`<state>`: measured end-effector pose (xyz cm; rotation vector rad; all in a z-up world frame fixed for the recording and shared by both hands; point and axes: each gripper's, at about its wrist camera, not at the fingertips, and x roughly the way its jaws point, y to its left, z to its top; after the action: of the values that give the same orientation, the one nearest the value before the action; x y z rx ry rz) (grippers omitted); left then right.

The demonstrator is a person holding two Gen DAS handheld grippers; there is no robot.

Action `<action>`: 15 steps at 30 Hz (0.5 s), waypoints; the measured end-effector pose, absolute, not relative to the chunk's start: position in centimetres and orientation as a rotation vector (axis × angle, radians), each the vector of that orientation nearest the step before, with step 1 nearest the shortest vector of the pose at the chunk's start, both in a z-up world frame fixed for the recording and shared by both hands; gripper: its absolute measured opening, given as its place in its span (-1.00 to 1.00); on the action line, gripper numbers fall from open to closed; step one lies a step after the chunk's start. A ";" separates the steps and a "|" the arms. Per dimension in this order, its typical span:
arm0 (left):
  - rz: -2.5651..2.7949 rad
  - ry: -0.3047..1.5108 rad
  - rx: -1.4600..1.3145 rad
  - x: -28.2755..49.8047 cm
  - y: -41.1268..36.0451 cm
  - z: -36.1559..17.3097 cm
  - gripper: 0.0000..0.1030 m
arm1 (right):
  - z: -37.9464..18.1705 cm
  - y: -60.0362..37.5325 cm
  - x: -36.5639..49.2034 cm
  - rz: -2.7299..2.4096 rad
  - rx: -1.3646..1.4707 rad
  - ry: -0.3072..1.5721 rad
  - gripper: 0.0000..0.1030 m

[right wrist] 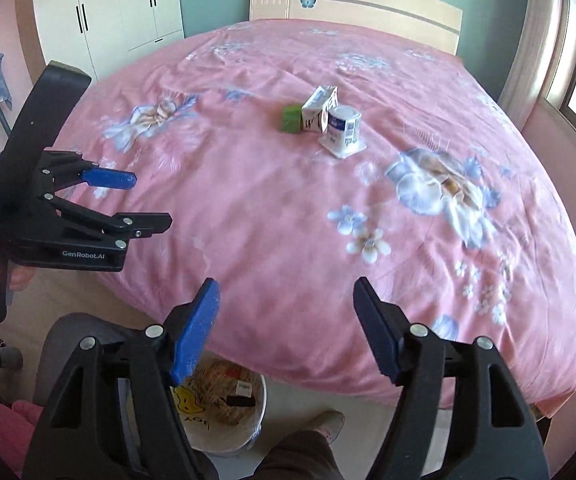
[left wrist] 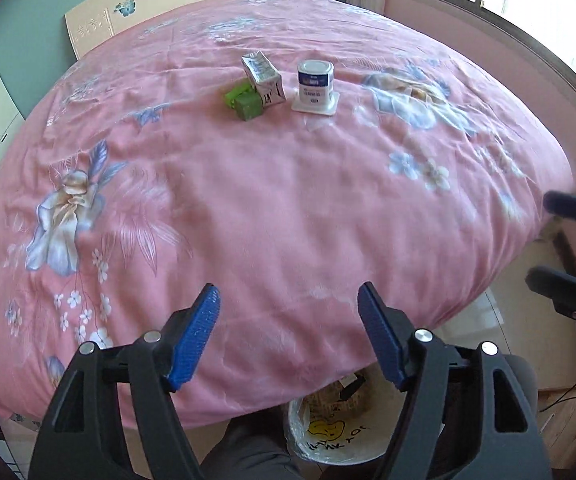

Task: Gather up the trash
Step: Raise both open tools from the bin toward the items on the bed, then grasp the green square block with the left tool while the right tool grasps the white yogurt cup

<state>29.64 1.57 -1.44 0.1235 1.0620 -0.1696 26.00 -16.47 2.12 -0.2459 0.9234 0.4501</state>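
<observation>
While our left tongs, stamped "GenRobot.AI", and right tongs gape wide and empty, a milk carton, its print unreadable, stands on the bed at twelve o'clock.

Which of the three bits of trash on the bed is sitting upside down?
The white yogurt cup: it stands inverted on its wide square rim, right of the other two. The milk carton leans tilted, and the green box lies low beside it.
</observation>
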 end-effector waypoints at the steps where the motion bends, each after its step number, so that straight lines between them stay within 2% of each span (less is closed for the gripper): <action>1: -0.164 1.060 0.116 30.4 1.7 -1.2 0.43 | 2.6 -16.5 26.8 0.447 -0.245 0.912 0.34; 8: -0.090 1.042 0.035 36.1 2.5 -0.8 0.43 | 4.7 -16.5 32.2 0.436 -0.225 0.855 0.34; 15: -0.059 1.064 -0.062 41.7 2.9 -2.4 0.43 | 3.3 -16.2 37.8 0.455 -0.208 0.850 0.34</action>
<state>41.74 2.87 -2.42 -0.0619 1.0642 -0.0586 37.78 -16.17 3.35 -0.2078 0.8501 0.4550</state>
